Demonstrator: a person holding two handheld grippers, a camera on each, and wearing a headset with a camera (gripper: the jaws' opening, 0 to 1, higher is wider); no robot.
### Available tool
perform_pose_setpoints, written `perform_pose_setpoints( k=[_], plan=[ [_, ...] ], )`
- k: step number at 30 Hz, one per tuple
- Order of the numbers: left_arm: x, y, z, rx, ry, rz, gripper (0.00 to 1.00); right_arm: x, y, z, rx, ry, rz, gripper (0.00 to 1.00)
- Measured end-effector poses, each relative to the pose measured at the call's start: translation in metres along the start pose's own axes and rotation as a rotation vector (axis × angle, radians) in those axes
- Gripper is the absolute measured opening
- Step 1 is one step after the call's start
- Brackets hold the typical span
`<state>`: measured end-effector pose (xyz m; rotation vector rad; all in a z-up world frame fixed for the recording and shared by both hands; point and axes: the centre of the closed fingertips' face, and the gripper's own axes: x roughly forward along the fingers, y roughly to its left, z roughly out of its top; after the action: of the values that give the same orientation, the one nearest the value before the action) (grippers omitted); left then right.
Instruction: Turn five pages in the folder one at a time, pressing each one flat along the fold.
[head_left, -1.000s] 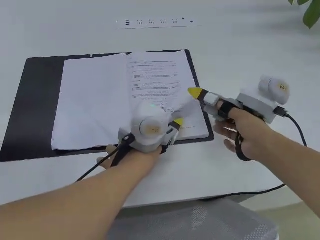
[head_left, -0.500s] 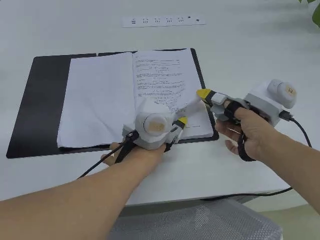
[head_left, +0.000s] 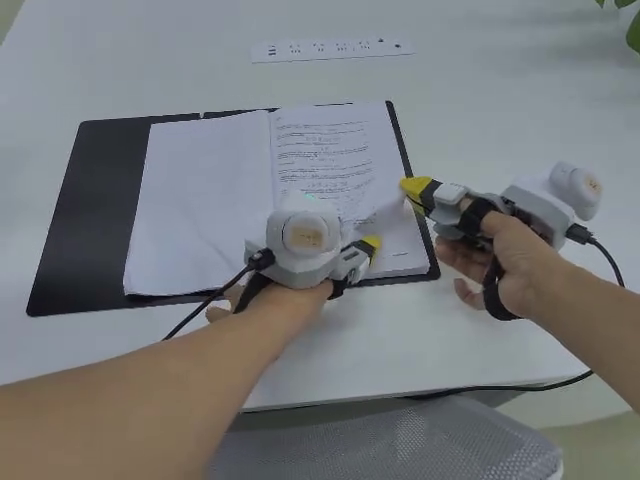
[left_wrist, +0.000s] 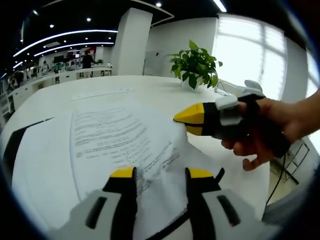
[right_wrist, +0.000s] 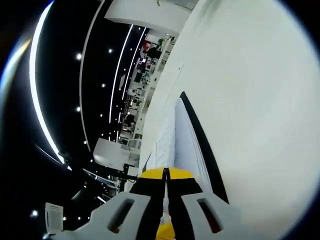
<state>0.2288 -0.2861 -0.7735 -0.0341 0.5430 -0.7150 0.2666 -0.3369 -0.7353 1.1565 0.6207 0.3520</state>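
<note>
The black folder (head_left: 95, 210) lay open and flat on the white table (head_left: 500, 100), its spine running near to far. The left part of its left cover was bare. A blank page (head_left: 205, 215) lay flat beside that strip. To the right, the printed page (head_left: 325, 160) (dense lines of text) had its near right edge lifted.

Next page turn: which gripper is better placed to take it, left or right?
Right. The right gripper sits shut at the outer edge of the printed page, where the sheet looks slightly lifted. The left gripper is open over the page's bottom edge, likely better for pressing flat afterwards.
</note>
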Motion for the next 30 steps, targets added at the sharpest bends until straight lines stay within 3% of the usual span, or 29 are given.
perform_pose_setpoints(
  k=[5,8,12,19,26,30],
  plan=[
    [-0.020,-0.008,-0.008,-0.047,0.061,-0.036,0.44,0.001,-0.007,0.008,-0.002,0.020,-0.023,0.00],
    [-0.039,-0.011,-0.007,-0.090,0.048,-0.054,0.56,0.000,-0.005,0.012,0.002,0.020,-0.027,0.00],
    [-0.063,-0.009,-0.005,-0.082,0.043,-0.050,0.63,0.001,0.010,0.014,-0.013,0.021,-0.017,0.00],
    [-0.112,0.017,0.024,-0.072,-0.073,0.018,0.69,0.009,0.053,0.008,-0.073,0.024,0.030,0.00],
    [-0.157,0.044,0.039,-0.021,-0.120,0.071,0.69,0.023,0.099,-0.013,-0.122,0.017,0.079,0.00],
    [-0.177,0.059,0.042,0.031,-0.121,0.093,0.69,0.032,0.119,-0.030,-0.138,0.027,0.099,0.00]
  ],
)
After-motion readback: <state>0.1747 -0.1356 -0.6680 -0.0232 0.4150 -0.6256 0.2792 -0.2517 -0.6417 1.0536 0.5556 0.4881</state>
